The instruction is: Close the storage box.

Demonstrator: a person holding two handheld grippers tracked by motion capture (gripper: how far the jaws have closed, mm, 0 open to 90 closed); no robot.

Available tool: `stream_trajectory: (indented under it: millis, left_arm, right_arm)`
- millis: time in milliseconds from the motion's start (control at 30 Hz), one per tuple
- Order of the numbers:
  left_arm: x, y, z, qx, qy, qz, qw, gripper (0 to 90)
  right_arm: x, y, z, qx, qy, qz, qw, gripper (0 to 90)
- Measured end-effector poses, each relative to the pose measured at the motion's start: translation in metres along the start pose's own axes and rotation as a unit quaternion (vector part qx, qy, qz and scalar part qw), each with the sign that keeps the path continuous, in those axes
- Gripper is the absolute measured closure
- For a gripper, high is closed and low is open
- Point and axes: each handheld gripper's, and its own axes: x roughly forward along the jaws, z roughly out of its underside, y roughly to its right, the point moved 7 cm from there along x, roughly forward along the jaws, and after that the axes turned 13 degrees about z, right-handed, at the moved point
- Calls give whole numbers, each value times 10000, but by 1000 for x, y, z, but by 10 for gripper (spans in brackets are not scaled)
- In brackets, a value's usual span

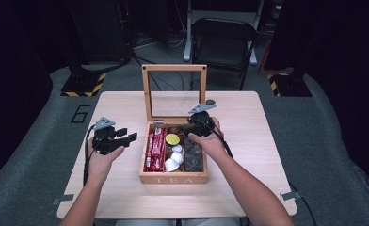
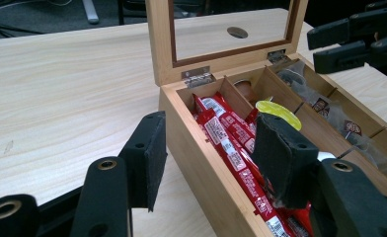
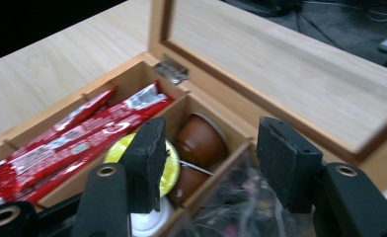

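The near ends of the red packets (image 2: pixel 233 153) are hidden behind the left gripper (image 2: pixel 209 160)'s right jaw in the left gripper view, and the print on them is too small to read. In the right gripper view the clear bags (image 3: pixel 241 207) blur into a dark tangle, so their number cannot be told. The yellow-lidded pod (image 3: pixel 169 160) there is half covered by a jaw, and the white pod (image 3: pixel 147 222) is cut off at the bottom edge.

The box (image 1: pixel 173 178) stands in the middle of the table (image 1: pixel 248 136), marked TEA on its front wall, its glass-paned lid (image 1: pixel 174 68) upright at the back. It has three long compartments. The left one holds the red packets, lying lengthwise. The middle one holds pods: brown pods (image 3: pixel 199 140) at the back, the yellow-lidded pod just in front of them, then white ones toward the front. The right one holds the clear bags with dark contents.

The left gripper is held just left of the box, above the table, pointing at it. Its jaws stand open, one pad outside the left wall and one over the red packets, touching nothing.

The right gripper (image 3: pixel 209 168) hangs over the back of the box, above the divider between the middle and right compartments. Its jaws are open too, with nothing clamped; the brown pods and the bags lie below the gap.
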Motion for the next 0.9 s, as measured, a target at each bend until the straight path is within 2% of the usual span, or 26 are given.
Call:
stream_trajectory:
  millis: [167, 233, 700, 733, 767, 900]
  left_arm:
    - [0, 0, 0, -1, -2, -7, 10000, 466]
    - [0, 0, 0, 27, -14, -13, 10000, 465]
    - [-1, 0, 0, 24, 6, -40, 10000, 464]
    - [-2, 0, 0, 31, 6, -41, 10000, 464]
    - [-2, 0, 0, 34, 6, -44, 10000, 464]
    - [0, 0, 1, 30, -13, -41, 10000, 464]
  right_arm:
    - [4, -12, 2, -117, -29, -170, 9998, 440]
    - [5, -14, 3, -203, -42, -169, 9996, 439]
    - [19, -29, 15, -21, -269, -320, 9991, 382]
    - [21, -29, 15, -95, -253, -332, 9991, 375]
    - [21, -30, 16, -64, -285, -324, 9990, 370]
    - [24, -33, 17, -24, -303, -434, 9986, 353]
